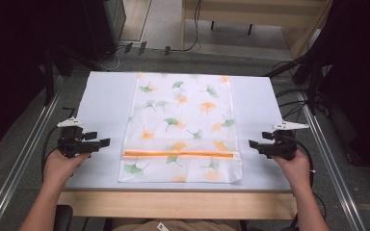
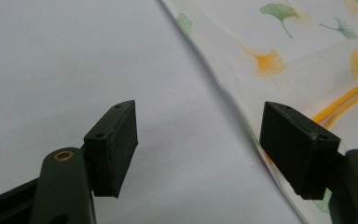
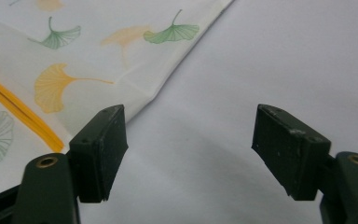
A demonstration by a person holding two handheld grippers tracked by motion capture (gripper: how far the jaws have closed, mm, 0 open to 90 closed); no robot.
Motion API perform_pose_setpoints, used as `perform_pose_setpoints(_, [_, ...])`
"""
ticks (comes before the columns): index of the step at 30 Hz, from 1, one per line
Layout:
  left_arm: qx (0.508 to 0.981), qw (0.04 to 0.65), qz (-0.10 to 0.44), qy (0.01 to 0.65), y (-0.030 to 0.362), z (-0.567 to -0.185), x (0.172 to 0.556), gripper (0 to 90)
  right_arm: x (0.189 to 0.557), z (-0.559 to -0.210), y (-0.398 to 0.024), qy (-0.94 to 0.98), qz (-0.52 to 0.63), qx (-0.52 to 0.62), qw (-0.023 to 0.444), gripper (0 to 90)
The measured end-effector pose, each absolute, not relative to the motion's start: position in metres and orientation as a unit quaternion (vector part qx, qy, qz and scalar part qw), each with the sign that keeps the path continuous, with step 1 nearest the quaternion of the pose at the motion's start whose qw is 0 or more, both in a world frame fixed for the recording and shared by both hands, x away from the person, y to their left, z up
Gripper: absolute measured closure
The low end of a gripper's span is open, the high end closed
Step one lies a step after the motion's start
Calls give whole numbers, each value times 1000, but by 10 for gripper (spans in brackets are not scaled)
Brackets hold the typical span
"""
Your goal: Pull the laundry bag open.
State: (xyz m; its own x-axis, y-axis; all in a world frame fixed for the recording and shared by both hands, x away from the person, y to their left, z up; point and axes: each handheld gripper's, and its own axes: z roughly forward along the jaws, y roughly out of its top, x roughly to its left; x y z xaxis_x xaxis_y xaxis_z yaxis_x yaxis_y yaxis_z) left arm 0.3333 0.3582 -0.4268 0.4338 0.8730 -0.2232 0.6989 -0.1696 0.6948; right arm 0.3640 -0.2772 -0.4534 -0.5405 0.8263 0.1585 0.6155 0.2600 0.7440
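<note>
A white mesh bag (image 1: 180, 127) printed with green and orange ginkgo leaves lies flat in the middle of the pale table (image 1: 101, 103). An orange zipper (image 1: 178, 154) runs across it near the front edge. My left gripper (image 1: 101, 139) hovers just left of the bag, jaws open and empty. In the left gripper view, the gripper (image 2: 198, 140) frames bare table with the bag's edge (image 2: 242, 100) behind its right jaw. My right gripper (image 1: 256, 144) sits just right of the bag, open and empty. The right gripper view shows this gripper (image 3: 191, 149) over bare table, the bag (image 3: 74, 60) at its left.
The table's wooden front edge (image 1: 173, 204) runs along the bottom. Metal rails (image 1: 24, 154) flank both sides, and cables (image 1: 294, 103) lie on the floor at the right. A wooden bench (image 1: 250, 14) stands beyond the table.
</note>
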Motion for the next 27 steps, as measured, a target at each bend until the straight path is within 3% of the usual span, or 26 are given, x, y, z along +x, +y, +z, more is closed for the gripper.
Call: perform_pose_setpoints(27, [745,378,129,533,360,-433,339,181,369,-460,-281,789,381,466,126,244])
